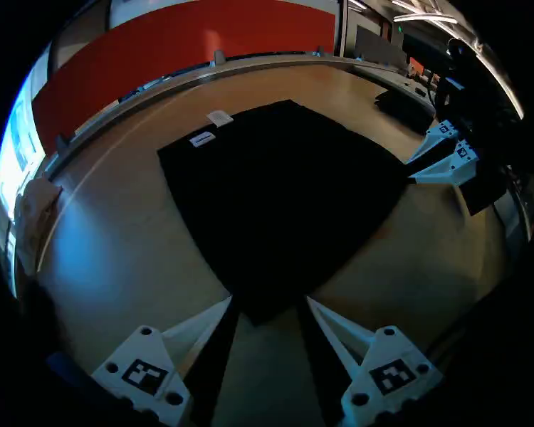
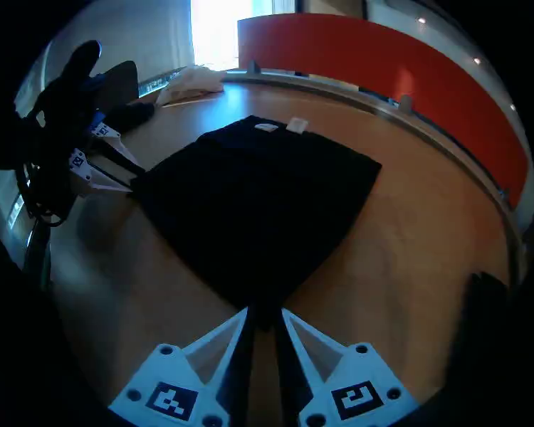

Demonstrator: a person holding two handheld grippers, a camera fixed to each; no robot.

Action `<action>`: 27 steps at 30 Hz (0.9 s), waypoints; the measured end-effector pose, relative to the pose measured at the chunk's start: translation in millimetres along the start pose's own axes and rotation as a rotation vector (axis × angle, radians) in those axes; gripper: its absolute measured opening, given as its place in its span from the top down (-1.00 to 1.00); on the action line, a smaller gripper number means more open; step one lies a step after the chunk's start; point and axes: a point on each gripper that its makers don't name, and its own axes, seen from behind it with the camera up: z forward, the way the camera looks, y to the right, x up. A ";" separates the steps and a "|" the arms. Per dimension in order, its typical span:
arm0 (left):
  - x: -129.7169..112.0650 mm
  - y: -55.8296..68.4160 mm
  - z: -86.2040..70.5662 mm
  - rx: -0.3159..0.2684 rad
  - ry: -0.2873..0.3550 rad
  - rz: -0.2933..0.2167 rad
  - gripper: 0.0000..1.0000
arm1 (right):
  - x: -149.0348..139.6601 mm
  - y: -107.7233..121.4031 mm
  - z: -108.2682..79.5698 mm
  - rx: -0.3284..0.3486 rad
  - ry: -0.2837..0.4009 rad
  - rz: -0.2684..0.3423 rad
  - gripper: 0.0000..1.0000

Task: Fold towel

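We hold the left gripper (image 1: 270, 304) released, its fingers spread either side of one corner of the black towel (image 1: 281, 192), which lies flat on the wooden table (image 1: 117, 249). Our right gripper (image 2: 265, 313) is also unclenched, its fingers narrowly parted around another corner.

My left claw (image 1: 269, 304) points up from 6 o'clock, fingers wide apart. My right claw (image 2: 265, 312) points up from 6 o'clock too, fingers close, a small gap between.
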 end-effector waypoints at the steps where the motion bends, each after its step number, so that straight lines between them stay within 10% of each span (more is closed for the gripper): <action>1: 0.1 0.2 -0.1 0.001 0.000 -0.001 -0.06 | 0.2 -0.1 -0.2 -0.001 0.000 0.002 0.65; 11: 1.5 -6.4 1.1 0.030 -0.009 -0.034 0.65 | 4.6 -2.6 -2.9 0.006 0.004 0.033 0.78; 27: 7.9 -6.0 -8.5 0.040 -0.007 -0.048 0.74 | 23.8 -2.0 -18.2 -0.004 0.041 0.039 0.81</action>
